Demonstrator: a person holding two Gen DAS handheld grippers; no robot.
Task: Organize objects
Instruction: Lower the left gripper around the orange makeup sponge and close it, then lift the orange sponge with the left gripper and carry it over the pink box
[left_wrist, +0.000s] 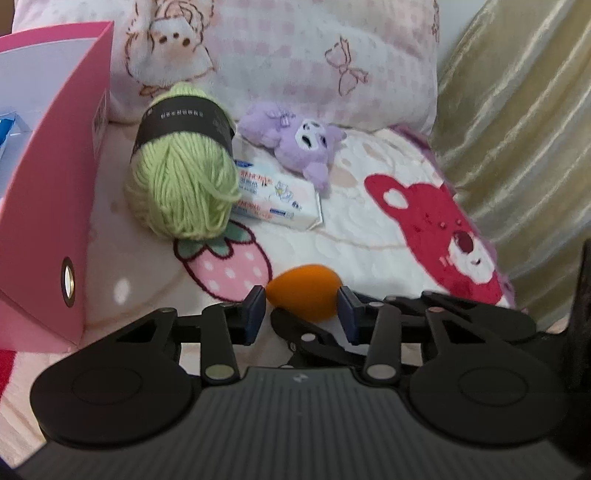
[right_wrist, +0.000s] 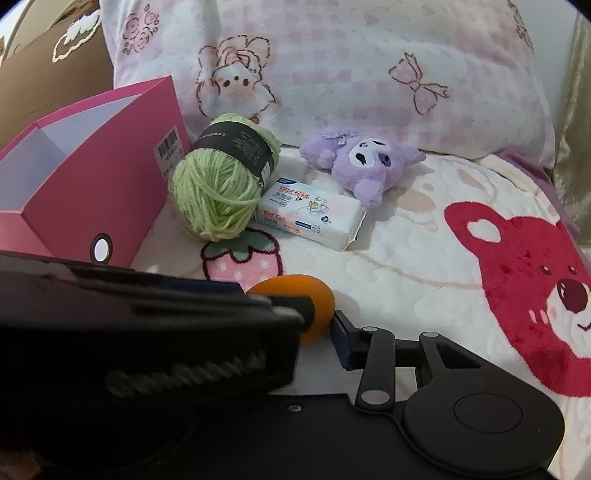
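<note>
An orange egg-shaped sponge (left_wrist: 303, 292) sits between the two pads of my left gripper (left_wrist: 302, 301), which is shut on it just above the blanket. The sponge also shows in the right wrist view (right_wrist: 295, 295). In that view the left gripper's body covers my right gripper's left finger; only its right finger (right_wrist: 341, 332) shows, beside the sponge. A green yarn ball (left_wrist: 183, 177) with a black band, a white wipes pack (left_wrist: 277, 199) and a purple plush toy (left_wrist: 295, 142) lie farther back. A pink open box (left_wrist: 55, 206) stands at the left.
A cream blanket (left_wrist: 369, 236) with strawberry and red bear prints covers the surface. A pink-checked pillow (left_wrist: 295, 55) rises behind the objects. A gold curtain (left_wrist: 517, 129) hangs at the right. The pink box holds something blue and white inside.
</note>
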